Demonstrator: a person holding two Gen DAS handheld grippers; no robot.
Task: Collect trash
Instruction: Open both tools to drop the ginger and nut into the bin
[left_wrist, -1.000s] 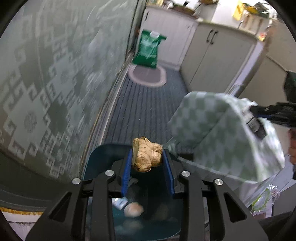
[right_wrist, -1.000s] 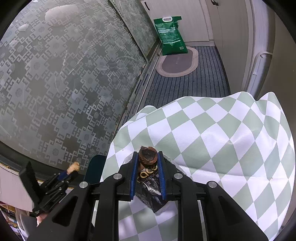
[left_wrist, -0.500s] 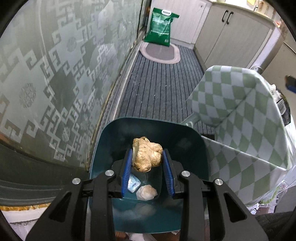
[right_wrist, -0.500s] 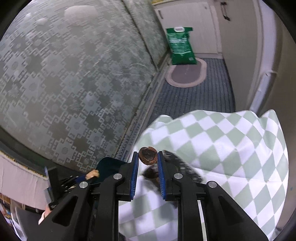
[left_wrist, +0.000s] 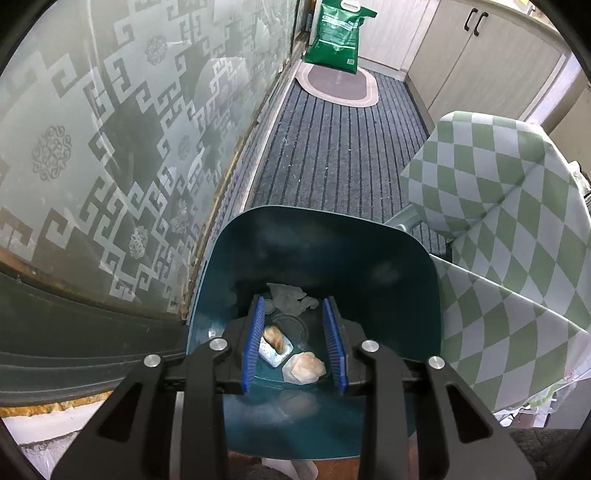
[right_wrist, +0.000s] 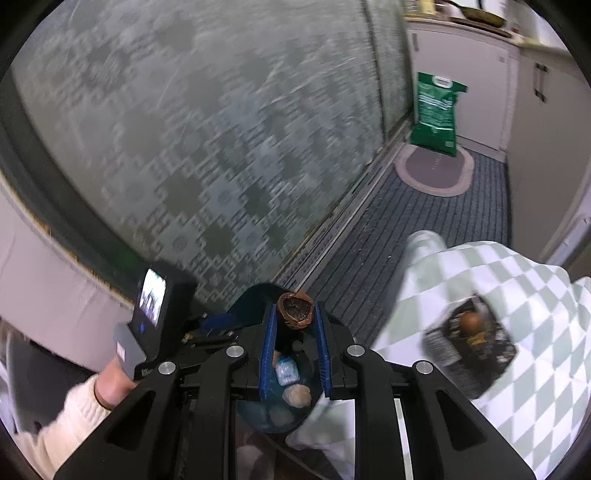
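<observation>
Two grippers hang over the blue bin (left_wrist: 388, 258), which stands on the floor between the patterned glass door (left_wrist: 110, 147) on the left and the checked cloth (left_wrist: 517, 221) on the right. The left gripper (left_wrist: 294, 341) is open with nothing between its jaws, and the ginger (left_wrist: 274, 338) lies far down in the bin with other scraps, while the right gripper (right_wrist: 294, 343) is shut on a small brown nut shell (right_wrist: 295, 309) at its tips. That shell looks light, hard and easy to crack, so a soft pinch on its sides seems best; the black wrapper (right_wrist: 469, 343) on the cloth is too blurry to read.
</observation>
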